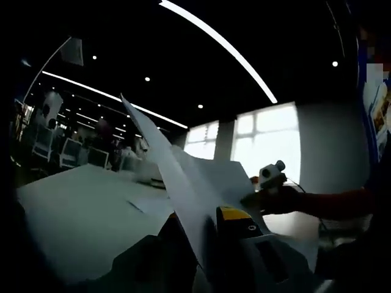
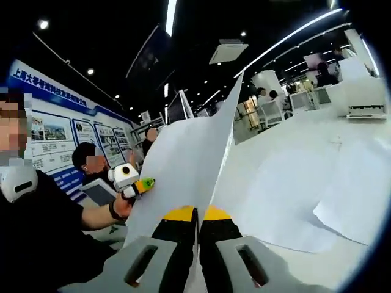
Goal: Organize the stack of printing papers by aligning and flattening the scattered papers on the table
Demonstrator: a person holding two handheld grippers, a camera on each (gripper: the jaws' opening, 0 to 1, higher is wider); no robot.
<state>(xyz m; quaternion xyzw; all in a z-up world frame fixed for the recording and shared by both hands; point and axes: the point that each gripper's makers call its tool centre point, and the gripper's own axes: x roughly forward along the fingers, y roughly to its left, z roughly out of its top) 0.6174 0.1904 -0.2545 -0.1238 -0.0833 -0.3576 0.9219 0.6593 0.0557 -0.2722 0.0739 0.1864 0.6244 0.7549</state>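
Gripping: the right gripper (image 2: 197,215) has its two yellow-tipped jaws closed together on the lower edge of a lifted sheet (image 2: 186,159), which stands up from the jaws and rises to a sharp corner.
Left gripper: the left gripper (image 1: 211,226) shows one yellow-tipped jaw pressed against the sheet (image 1: 165,165); the other jaw is dark and hidden behind the paper, so the jaws look closed on it.
Sheet edges: in the left gripper view the sheet runs as a thin tilted blade up from the jaws to a point; its long edges are free in the air.
Other gripper: in the right gripper view the left gripper sits just left of the sheet, held by a hand (image 2: 122,207) at the sheet's edge.
Loose papers: scattered papers (image 2: 305,189) lie overlapping on the table (image 2: 305,262) to the right of the sheet, corners out of line.
Table: white and broad beyond the sheet.
Room: dark ceiling with light strips (image 1: 220,46); bright windows (image 1: 269,143) behind the sheet; a poster wall (image 2: 67,128) left of the sheet.
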